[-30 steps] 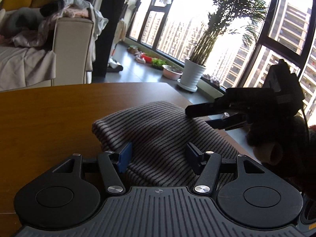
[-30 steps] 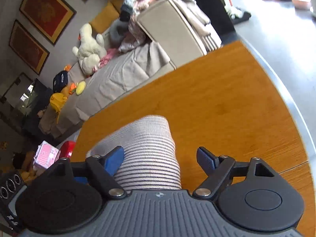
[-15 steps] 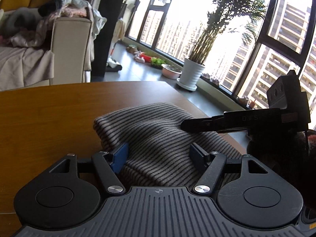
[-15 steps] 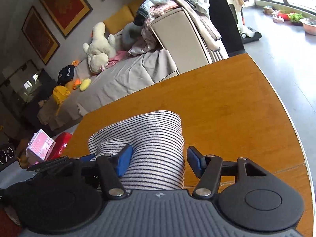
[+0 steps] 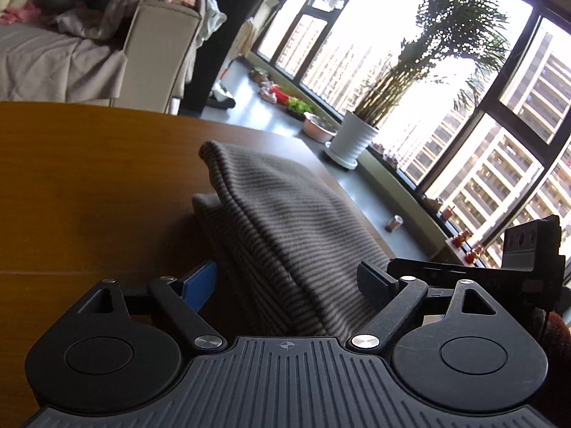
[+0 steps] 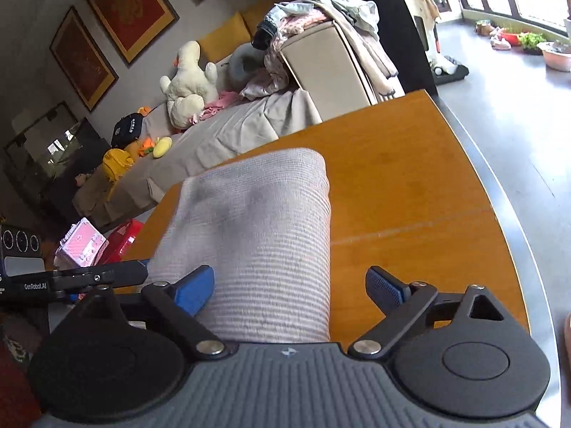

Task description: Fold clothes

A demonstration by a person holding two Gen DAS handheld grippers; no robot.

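1. Between the left gripper (image 5: 287,280) fingers: folded grey striped knit garment (image 5: 285,221), lying on the brown wooden table (image 5: 89,185). Jaws opening, pads clear of the cloth.
2. Right gripper (image 6: 289,285): jaws also opening, same garment between them, nearer its left pad; right pad over bare tabletop. Not gripped.
3. Right gripper's black body sits just right of the left gripper's fingers.
4. Ahead of the left gripper: dark-framed windows (image 5: 481,82), palm in a white ribbed pot (image 5: 351,139), grey floor.
5. Ahead of the right gripper: beige sofa (image 6: 249,125) under a clothes pile (image 6: 321,14), cream plush duck (image 6: 189,82), red framed pictures (image 6: 132,3) on the wall.
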